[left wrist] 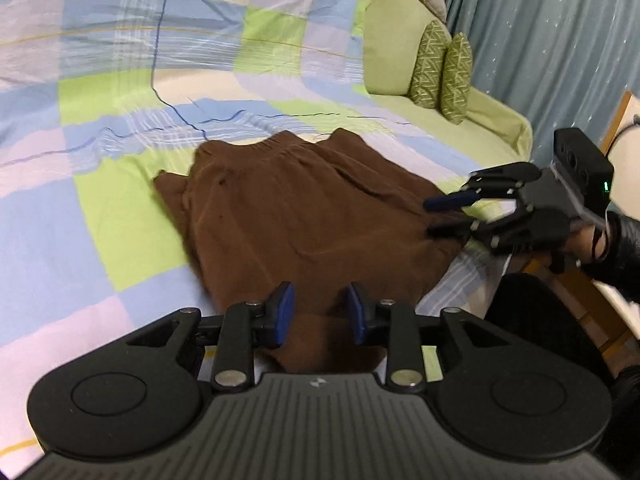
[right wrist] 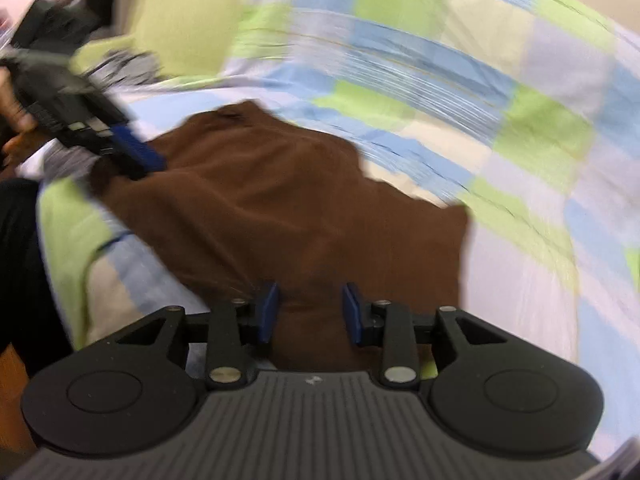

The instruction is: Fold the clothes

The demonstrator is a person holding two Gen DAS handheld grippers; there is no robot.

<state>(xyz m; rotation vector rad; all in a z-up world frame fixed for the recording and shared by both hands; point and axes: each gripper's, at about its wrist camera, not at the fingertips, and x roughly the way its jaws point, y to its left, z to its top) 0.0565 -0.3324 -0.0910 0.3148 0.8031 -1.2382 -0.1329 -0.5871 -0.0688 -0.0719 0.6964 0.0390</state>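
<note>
A brown garment [left wrist: 304, 216] lies folded on the checked bedsheet [left wrist: 120, 184]; it also shows in the right wrist view [right wrist: 280, 208]. My left gripper [left wrist: 320, 312] is open, its blue pads just above the garment's near edge. It also shows at the garment's left corner in the right wrist view [right wrist: 136, 160]. My right gripper [right wrist: 310, 312] is open over the garment's near edge. In the left wrist view the right gripper [left wrist: 436, 216] is open at the garment's right edge, the cloth between its fingers.
Two green patterned cushions [left wrist: 440, 68] lean against a pale green bolster [left wrist: 392, 52] at the back right. A teal curtain [left wrist: 552, 40] hangs behind. The bed's edge [left wrist: 460, 280] runs at the right, with a wooden floor [left wrist: 600, 312] below.
</note>
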